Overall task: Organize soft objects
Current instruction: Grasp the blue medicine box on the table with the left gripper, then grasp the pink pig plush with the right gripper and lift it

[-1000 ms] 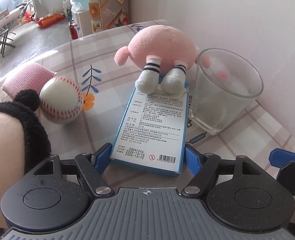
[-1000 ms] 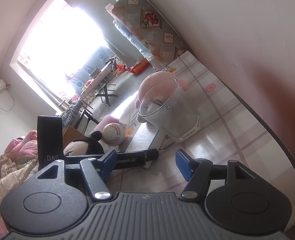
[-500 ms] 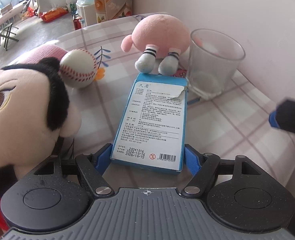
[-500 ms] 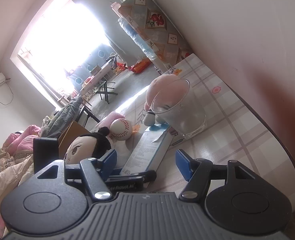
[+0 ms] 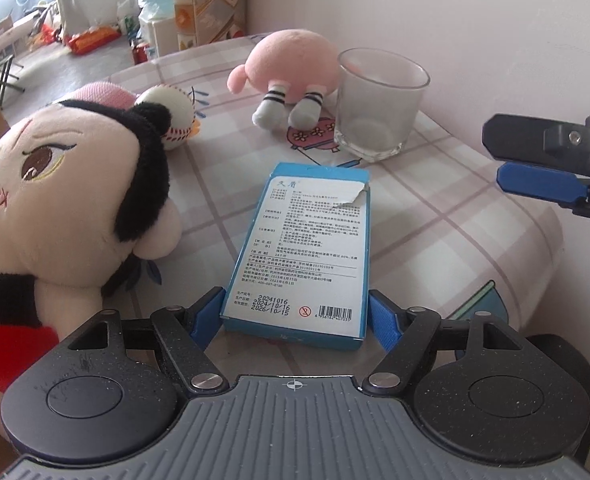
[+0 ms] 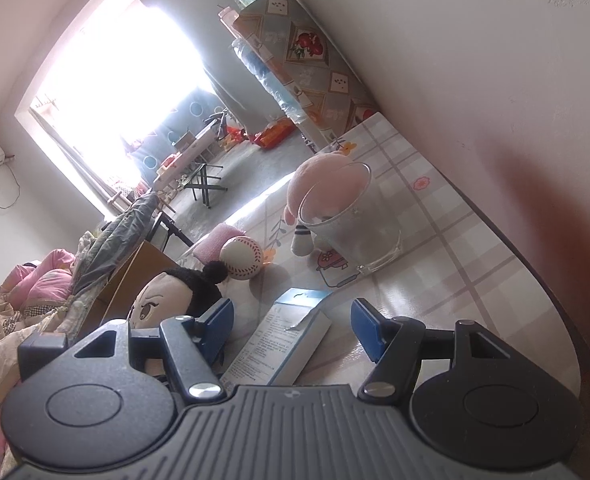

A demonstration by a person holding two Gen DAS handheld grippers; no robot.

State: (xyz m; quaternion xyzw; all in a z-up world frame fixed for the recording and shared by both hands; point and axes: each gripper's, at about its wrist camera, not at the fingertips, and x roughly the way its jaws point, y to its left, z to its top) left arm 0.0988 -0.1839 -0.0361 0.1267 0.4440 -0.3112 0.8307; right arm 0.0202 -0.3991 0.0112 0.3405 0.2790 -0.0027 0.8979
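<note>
Left gripper (image 5: 295, 316) was clamped on the blue box (image 5: 303, 256), right gripper (image 6: 291, 328) spread empty; sorting underway, next likely set box aside, doll (image 5: 67, 208) just left of left tongs, pink plush (image 5: 291, 68) ahead.

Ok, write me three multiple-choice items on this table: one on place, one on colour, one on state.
1. The glass stands: A) beside the pink plush B) on the box C) on a chair.
2. The box's border is: A) red B) blue C) green.
3. The glass is: A) tipped over B) upright, empty C) upright, full of juice.
Answers: 1 A, it stands right by the plush's feet; 2 B, blue frames the white label; 3 B, its rim faces up and nothing is inside.
</note>
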